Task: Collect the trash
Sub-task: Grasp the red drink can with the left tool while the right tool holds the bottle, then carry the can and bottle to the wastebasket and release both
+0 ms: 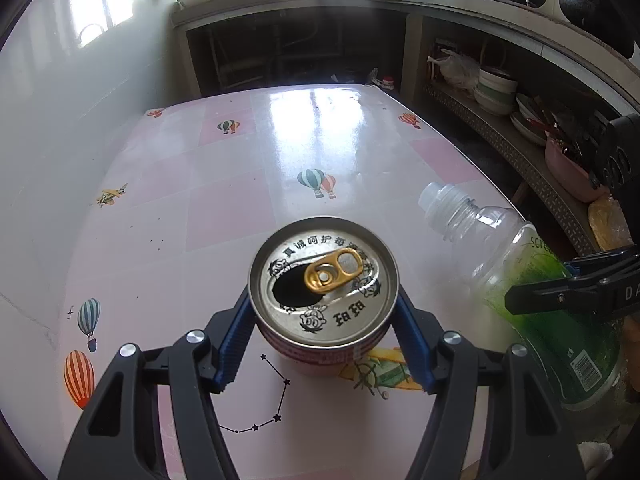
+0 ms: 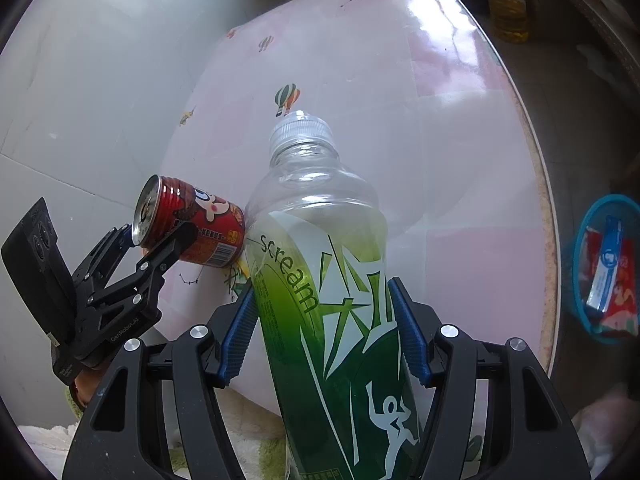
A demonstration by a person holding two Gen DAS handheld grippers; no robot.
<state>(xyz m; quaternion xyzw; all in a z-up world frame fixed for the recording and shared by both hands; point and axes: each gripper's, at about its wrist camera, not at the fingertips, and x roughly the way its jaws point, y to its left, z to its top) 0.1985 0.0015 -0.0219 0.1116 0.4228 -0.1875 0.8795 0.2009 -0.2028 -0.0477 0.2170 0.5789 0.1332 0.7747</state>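
My left gripper (image 1: 324, 304) is shut on a red drink can (image 1: 324, 280) with an open silver top and gold pull tab, held just above the pink table (image 1: 240, 168). The can (image 2: 192, 224) and left gripper (image 2: 156, 240) also show at the left of the right wrist view. My right gripper (image 2: 320, 320) is shut on a clear plastic bottle (image 2: 320, 248) with a green "scream" label and white cap, tilted over the table. The bottle (image 1: 520, 280) and right gripper (image 1: 576, 288) show at the right of the left wrist view.
The table (image 2: 440, 120) has a balloon-print cover and a wall on its left. A blue basket (image 2: 604, 268) holding wrappers stands on the floor right of the table. Shelves with bowls (image 1: 496, 88) line the right; a yellow oil bottle (image 2: 508, 8) stands beyond the table.
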